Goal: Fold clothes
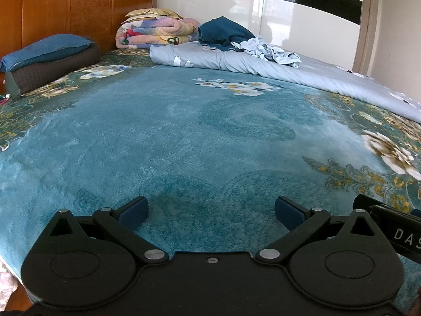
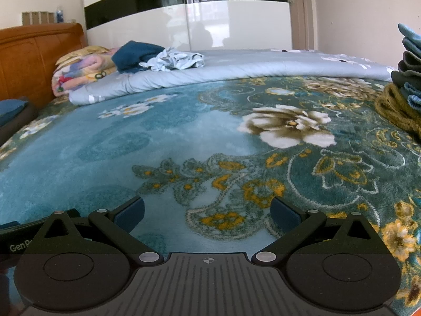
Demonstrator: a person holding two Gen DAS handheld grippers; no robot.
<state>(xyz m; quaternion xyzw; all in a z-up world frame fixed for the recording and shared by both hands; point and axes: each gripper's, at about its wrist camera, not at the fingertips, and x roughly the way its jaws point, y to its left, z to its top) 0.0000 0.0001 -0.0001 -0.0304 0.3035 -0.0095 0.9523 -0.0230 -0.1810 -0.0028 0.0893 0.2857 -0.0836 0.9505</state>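
Across the bed, on the far side of the teal floral plush blanket (image 1: 184, 137), a crumpled pale-blue thin cotton garment (image 1: 268, 50) lies heaped against a dark-blue thicker one (image 1: 221, 33), both on a grey-blue quilted duvet (image 1: 289, 73). Left gripper (image 1: 211, 212) and right gripper (image 2: 208, 212) hover low over the near edge, fingers (image 1: 134, 210) spread wide and empty. Clothes sit well ahead; neither hand looks clearly nearer.

My tongs are hovering over the bedspread (image 1: 184, 137). Far ahead, crumpled clothes (image 1: 265, 48) are lying on the duvet (image 1: 302, 76), a folded quilt (image 1: 155, 33) sitting left of them before the headboard (image 1: 73, 8).
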